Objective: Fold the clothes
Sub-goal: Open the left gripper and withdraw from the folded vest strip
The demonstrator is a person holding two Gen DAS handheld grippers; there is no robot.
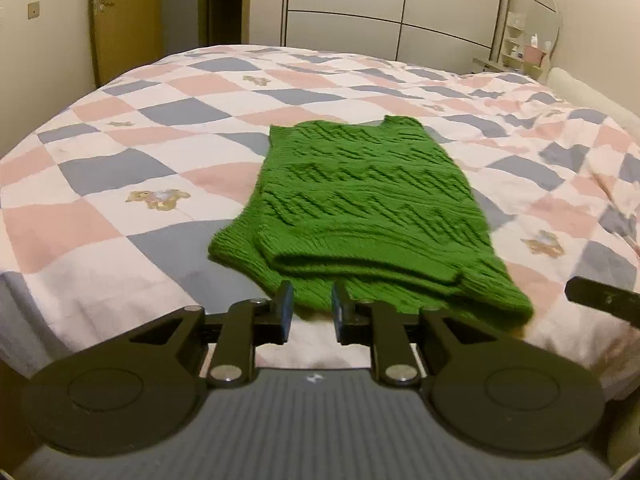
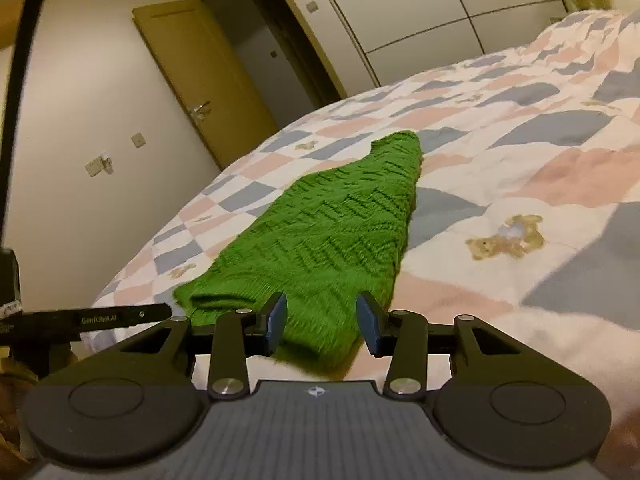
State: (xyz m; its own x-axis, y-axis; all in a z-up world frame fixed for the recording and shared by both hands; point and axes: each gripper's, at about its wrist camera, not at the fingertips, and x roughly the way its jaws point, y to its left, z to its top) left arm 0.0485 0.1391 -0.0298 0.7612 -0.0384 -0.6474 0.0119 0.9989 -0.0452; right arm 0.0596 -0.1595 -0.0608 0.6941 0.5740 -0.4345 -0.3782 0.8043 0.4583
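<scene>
The green knitted sweater (image 1: 360,208) is lying folded lengthwise on the checked quilt (image 1: 120,152) of the bed, its long axis running straight away from both hand-held grippers. The left hand-held gripper (image 1: 313,312) and right hand-held gripper (image 2: 322,330) are hovering at its near hem, both parted and gripping nothing. Open quilt is lying beyond, giving room for folding the near end forward.

Left gripper (image 1: 312,306) jaws slightly apart, nothing between them, at near hem of folded green sweater (image 1: 360,200) lying flat on checked quilt (image 1: 120,160); right gripper's finger (image 1: 604,300) at right edge; door (image 1: 124,12), wardrobe (image 1: 400,0) behind.
</scene>
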